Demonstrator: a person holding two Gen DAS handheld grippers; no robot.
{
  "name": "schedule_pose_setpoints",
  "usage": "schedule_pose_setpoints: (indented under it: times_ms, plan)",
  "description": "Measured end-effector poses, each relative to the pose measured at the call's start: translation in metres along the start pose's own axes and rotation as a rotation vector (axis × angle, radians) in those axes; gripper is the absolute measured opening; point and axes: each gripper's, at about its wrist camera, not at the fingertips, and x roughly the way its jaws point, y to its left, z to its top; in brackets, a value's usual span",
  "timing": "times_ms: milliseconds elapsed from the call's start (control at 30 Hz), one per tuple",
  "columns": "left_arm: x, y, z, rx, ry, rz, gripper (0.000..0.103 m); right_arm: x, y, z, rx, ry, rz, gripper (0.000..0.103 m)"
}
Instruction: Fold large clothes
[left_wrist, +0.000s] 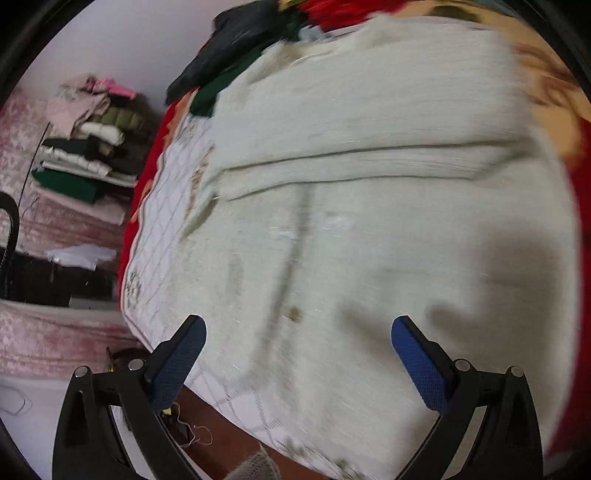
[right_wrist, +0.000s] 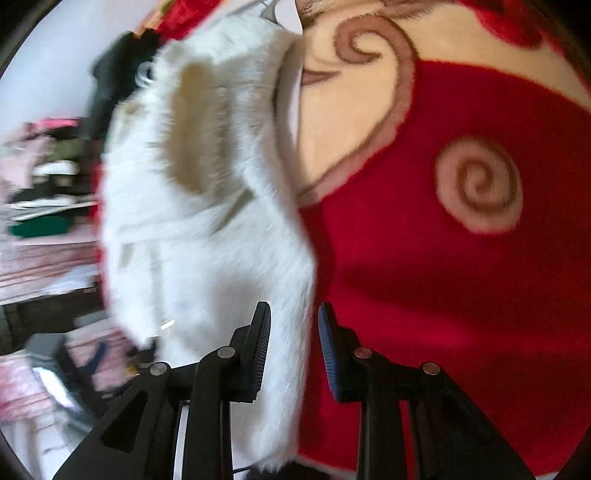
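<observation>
While both views are smeared by motion, the step in hand looks like gathering a side of the garment for a fold. Nearest in the left view, the left tool (left_wrist: 298, 323) is spread wide and empty, poised over the pale cardigan (left_wrist: 369, 184), which lies flat across the bed (left_wrist: 162, 236) on a quilted cover. A small brown spot, perhaps a button, sits at 12 o'clock from the gap between the fingers. In the right view, the right tool (right_wrist: 294, 314) is partly open, its fingers (right_wrist: 260, 343) straddling the cardigan's fluffy edge (right_wrist: 207, 221); whether they touch the cloth cannot be told. A red blanket (right_wrist: 443, 295) with cream swirls lies at 3 o'clock.

To do this well, the right tool should probably close on the edge itself, taking all layers, while the left takes a matching point on the same side. Lifting both together and carrying the edge across level should keep the crease straight. The loose knit may stretch or sag, so a slow, even pull seems wise.

Further off, at 9 o'clock, stands a stack (left_wrist: 88, 147) of folded clothes. No brand, label or writing can be read.
</observation>
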Motion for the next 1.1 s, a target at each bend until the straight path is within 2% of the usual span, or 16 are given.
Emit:
schedule_pose_setpoints:
  times_ms: [100,167,300,367,433,500,567,600,633,667,700,767,900,967,1000,1100]
  plan:
    - [-0.026,-0.035,-0.014,0.056,-0.012,-0.060,0.103,-0.019,-0.032,-0.014,0.085,0.057,0.143,0.029]
    - [-0.040,-0.062,-0.023,0.100,-0.014,-0.095,0.103,-0.031,-0.054,-0.020,0.150,0.075,0.179,0.029]
    - [-0.054,-0.112,-0.038,0.197,-0.006,-0.135,0.103,-0.056,-0.096,-0.024,0.221,0.069,0.119,0.029]
    - [-0.053,-0.136,-0.046,0.250,-0.011,-0.111,0.103,-0.069,-0.111,-0.020,0.230,0.051,0.070,0.031]
    - [-0.039,-0.156,-0.050,0.295,0.010,-0.052,0.103,-0.073,-0.117,-0.013,0.230,0.041,0.034,0.040]
    - [-0.016,-0.157,-0.048,0.277,0.056,-0.018,0.103,-0.071,-0.116,0.002,0.216,0.039,0.011,0.041]
    - [0.000,-0.147,-0.041,0.224,0.085,-0.032,0.103,-0.069,-0.117,0.015,0.187,0.046,0.008,0.041]
    - [0.004,-0.139,-0.036,0.186,0.084,-0.039,0.099,-0.063,-0.112,0.024,0.168,0.053,0.014,0.042]
    - [0.006,-0.131,-0.031,0.156,0.075,-0.041,0.089,-0.057,-0.107,0.035,0.150,0.061,0.025,0.049]
    - [0.008,-0.118,-0.024,0.107,0.070,-0.057,0.053,-0.054,-0.105,0.043,0.138,0.062,0.038,0.061]
    - [0.009,-0.109,-0.022,0.069,0.075,-0.092,0.027,-0.044,-0.097,0.054,0.124,0.063,0.056,0.067]
    - [0.008,-0.092,-0.017,0.003,0.081,-0.164,0.018,-0.022,-0.075,0.076,0.092,0.057,0.132,0.084]
    - [-0.006,-0.069,-0.018,-0.041,0.026,-0.197,0.012,0.013,-0.027,0.115,0.015,0.050,0.231,0.088]
    - [-0.011,-0.060,-0.019,-0.049,0.004,-0.209,0.011,0.029,0.000,0.133,-0.018,0.043,0.301,0.099]
    - [-0.014,-0.055,-0.020,-0.054,-0.005,-0.215,0.010,0.036,0.011,0.140,-0.034,0.040,0.327,0.101]
    - [-0.021,-0.043,-0.020,-0.073,-0.043,-0.214,0.010,0.057,0.040,0.161,-0.054,0.032,0.370,0.103]
